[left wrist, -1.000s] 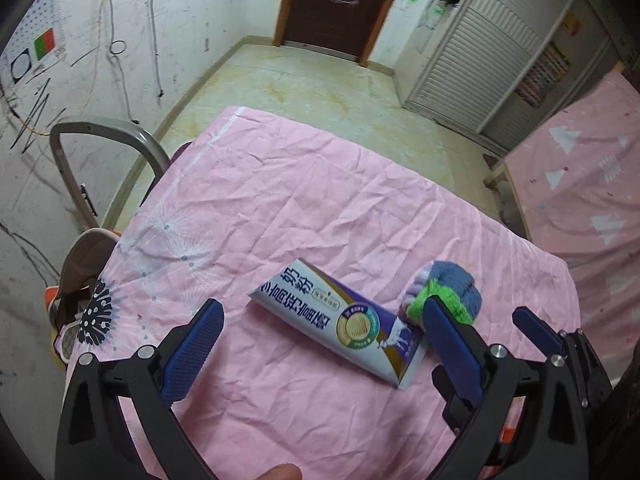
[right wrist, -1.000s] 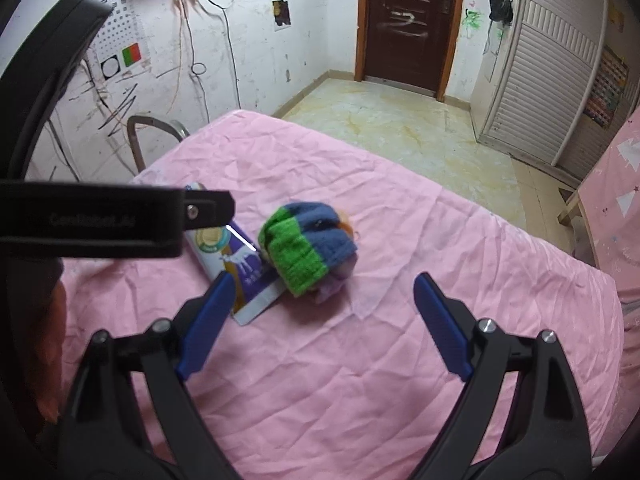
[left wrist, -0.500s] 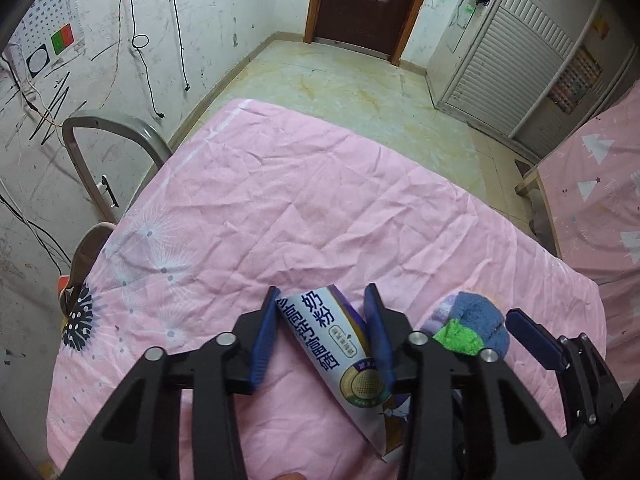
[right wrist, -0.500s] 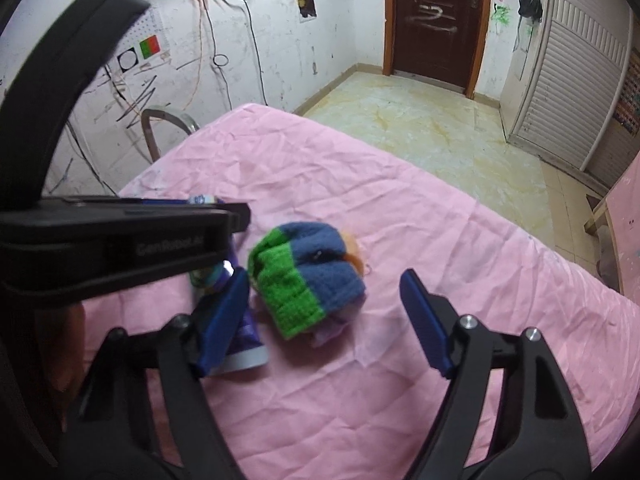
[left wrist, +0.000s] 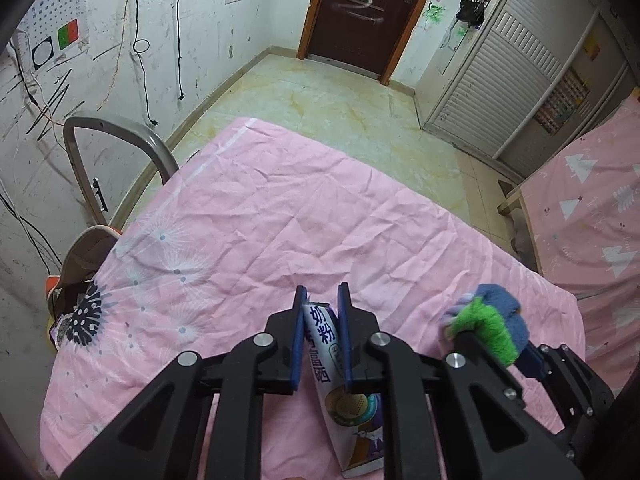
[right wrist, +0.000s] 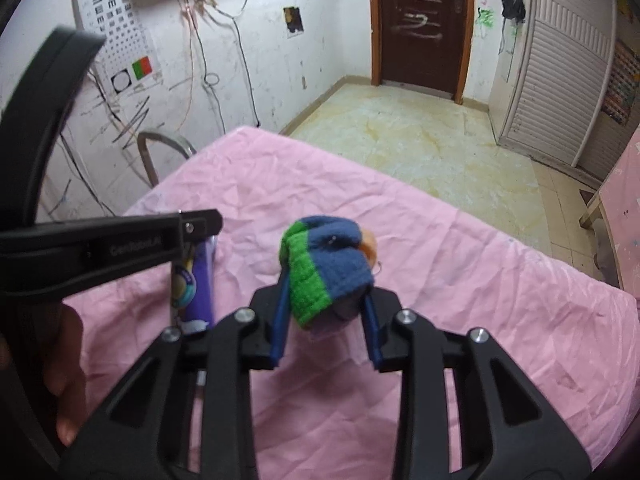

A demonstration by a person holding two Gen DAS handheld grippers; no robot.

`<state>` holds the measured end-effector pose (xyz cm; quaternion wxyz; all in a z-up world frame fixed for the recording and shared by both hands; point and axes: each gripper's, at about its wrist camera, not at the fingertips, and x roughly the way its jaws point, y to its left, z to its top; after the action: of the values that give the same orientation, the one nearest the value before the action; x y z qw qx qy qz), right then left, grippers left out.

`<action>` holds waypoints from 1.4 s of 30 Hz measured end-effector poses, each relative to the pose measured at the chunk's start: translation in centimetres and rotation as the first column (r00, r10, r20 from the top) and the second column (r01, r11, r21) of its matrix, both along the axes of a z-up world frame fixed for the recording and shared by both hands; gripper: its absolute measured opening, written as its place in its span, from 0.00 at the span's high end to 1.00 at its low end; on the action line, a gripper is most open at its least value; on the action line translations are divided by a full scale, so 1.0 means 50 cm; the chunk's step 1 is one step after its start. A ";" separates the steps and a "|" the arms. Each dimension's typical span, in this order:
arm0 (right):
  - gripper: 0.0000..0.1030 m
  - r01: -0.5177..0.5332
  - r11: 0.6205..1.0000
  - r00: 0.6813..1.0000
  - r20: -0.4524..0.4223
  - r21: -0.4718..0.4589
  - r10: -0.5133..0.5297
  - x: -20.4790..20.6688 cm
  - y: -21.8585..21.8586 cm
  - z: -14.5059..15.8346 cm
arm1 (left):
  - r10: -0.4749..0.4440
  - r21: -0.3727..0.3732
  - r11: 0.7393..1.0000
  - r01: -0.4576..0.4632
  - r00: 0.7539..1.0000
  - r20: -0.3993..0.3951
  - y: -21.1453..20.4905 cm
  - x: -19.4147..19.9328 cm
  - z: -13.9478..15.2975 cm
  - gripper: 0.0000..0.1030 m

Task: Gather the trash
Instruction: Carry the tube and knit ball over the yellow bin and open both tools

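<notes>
Left wrist view: the left hand-held gripper (left wrist: 322,320), just closed, pinches the milk-powder packet (left wrist: 336,368); the right hand-held gripper (right wrist: 326,312), just closing, clamps the fleece bundle (right wrist: 328,260). Both remain above the pink tabletop (left wrist: 280,216); disposal remains.

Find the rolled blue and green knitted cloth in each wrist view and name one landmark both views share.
Left wrist view: rolled blue and green knitted cloth at lower right, on the pink sheet.
Right wrist view: the cloth at centre, between the right gripper pads.
Shared landmark: dark brown door.
</notes>
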<state>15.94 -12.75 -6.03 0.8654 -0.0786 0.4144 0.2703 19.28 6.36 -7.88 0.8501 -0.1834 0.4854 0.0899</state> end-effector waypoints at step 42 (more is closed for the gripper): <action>0.71 0.507 0.819 0.822 0.134 0.268 -0.553 -0.302 -0.632 0.109 | -0.523 0.160 0.852 0.499 0.827 0.206 -0.607 -0.231 0.215 0.95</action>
<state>0.85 -44.36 -0.60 0.9476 0.1092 0.2956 0.0522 7.75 -24.01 2.86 0.9037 -0.0137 0.4043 -0.1399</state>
